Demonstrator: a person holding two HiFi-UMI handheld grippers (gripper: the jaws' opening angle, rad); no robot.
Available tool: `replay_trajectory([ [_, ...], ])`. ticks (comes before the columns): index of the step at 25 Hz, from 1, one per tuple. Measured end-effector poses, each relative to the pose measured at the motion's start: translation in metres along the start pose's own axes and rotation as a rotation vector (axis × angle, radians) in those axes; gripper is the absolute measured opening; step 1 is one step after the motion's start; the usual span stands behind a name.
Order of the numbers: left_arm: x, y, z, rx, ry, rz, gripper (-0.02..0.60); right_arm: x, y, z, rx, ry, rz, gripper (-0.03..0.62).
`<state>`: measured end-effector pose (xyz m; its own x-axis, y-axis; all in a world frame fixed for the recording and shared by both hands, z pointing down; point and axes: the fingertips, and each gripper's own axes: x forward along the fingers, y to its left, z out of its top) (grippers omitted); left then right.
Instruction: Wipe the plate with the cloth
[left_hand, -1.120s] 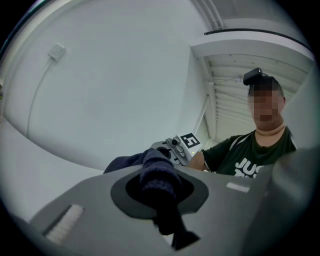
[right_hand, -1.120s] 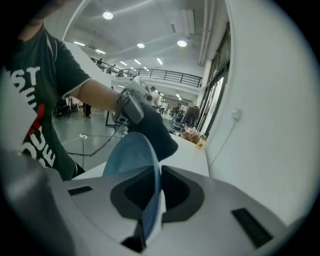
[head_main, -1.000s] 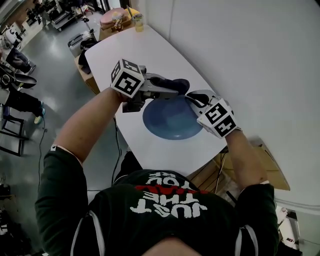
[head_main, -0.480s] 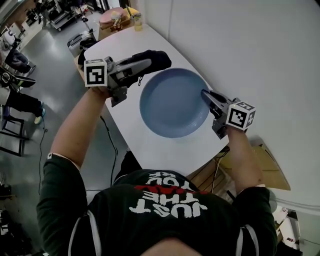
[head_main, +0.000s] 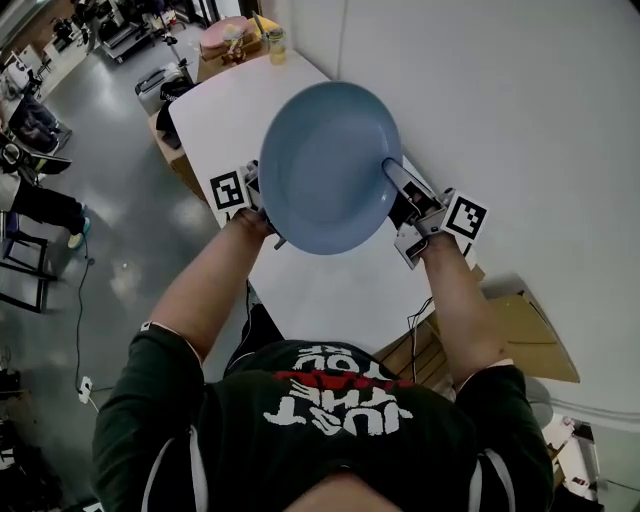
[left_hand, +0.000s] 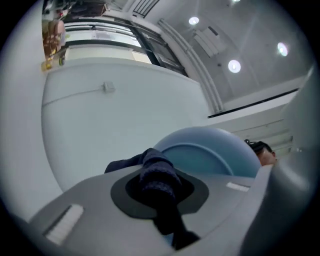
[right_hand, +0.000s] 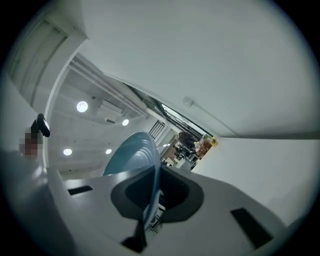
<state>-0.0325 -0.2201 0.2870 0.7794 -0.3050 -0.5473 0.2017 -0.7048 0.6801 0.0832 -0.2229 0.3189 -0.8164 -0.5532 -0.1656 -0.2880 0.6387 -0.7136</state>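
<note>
The blue plate (head_main: 325, 165) is held up off the white table (head_main: 215, 110), tilted on edge with its hollow side facing me. My right gripper (head_main: 392, 175) is shut on the plate's right rim (right_hand: 149, 192), which runs between its jaws. My left gripper (left_hand: 160, 192) is shut on the dark blue cloth (left_hand: 157, 177), which bunches out past its pads. In the left gripper view the plate's underside (left_hand: 210, 155) is just beyond the cloth. In the head view only the left gripper's marker cube (head_main: 229, 190) shows, at the plate's left edge. The cloth is hidden behind the plate there.
A white wall (head_main: 500, 110) runs along the table's right side. A yellow jar (head_main: 277, 45) and a pink round thing (head_main: 228, 35) stand at the table's far end. A cardboard box (head_main: 530, 340) sits low at the right. The grey floor (head_main: 110, 200) lies to the left.
The plate has been lifted off the table and tipped up on edge by the right gripper. The left gripper with the cloth has moved from the plate's left to behind it.
</note>
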Motion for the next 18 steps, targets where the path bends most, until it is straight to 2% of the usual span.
replay_trajectory([
  [2, 0.011, -0.012, -0.002, -0.044, -0.023, -0.082, 0.041, 0.008, 0.003, -0.005, 0.012, 0.008, 0.004, 0.017],
  [5, 0.015, -0.019, -0.005, -0.091, -0.037, -0.144, 0.041, 0.009, 0.000, 0.000, 0.040, -0.012, -0.002, 0.017],
  [12, 0.010, -0.024, -0.051, -0.188, 0.057, -0.187, 0.041, -0.001, -0.013, 0.012, 0.110, -0.102, -0.034, 0.017],
  [18, 0.008, -0.036, -0.079, -0.238, 0.090, -0.226, 0.041, -0.012, -0.026, 0.023, 0.160, -0.190, -0.059, 0.015],
])
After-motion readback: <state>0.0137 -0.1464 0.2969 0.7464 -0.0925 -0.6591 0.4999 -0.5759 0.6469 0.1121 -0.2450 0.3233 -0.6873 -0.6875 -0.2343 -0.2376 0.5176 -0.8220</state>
